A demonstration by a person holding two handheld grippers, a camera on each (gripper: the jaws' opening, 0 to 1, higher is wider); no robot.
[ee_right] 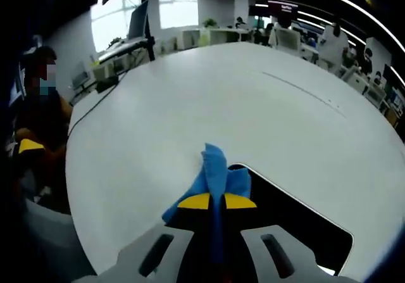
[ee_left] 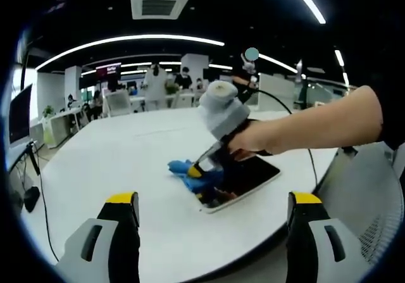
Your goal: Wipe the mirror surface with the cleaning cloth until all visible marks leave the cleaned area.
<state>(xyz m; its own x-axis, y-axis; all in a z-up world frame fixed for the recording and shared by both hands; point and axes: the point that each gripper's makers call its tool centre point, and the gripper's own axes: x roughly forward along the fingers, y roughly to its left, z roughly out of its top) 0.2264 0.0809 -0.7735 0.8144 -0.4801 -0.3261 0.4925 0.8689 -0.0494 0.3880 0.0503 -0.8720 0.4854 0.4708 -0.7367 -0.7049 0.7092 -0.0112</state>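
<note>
Left gripper view: the left gripper [ee_left: 214,208] hovers above the near edge of one large white table [ee_left: 114,156], its two yellow-tipped jaws spread wide with nothing between them. Past them lies one flat rectangular mirror [ee_left: 253,176], dark and glossy with a thin pale border and rounded corners. At the mirror's near corner the right gripper [ee_left: 195,170], held by a person's hand [ee_left: 253,142], presses one crumpled blue cloth [ee_left: 183,169] onto the glass. In the right gripper view, the right gripper [ee_right: 216,201] has its jaws closed tight on the soft, folded cloth [ee_right: 216,166], which sits at the edge of the mirror [ee_right: 285,216] and partly on the smooth table [ee_right: 190,99]. Farther back stand office desks, monitors and several people.
</note>
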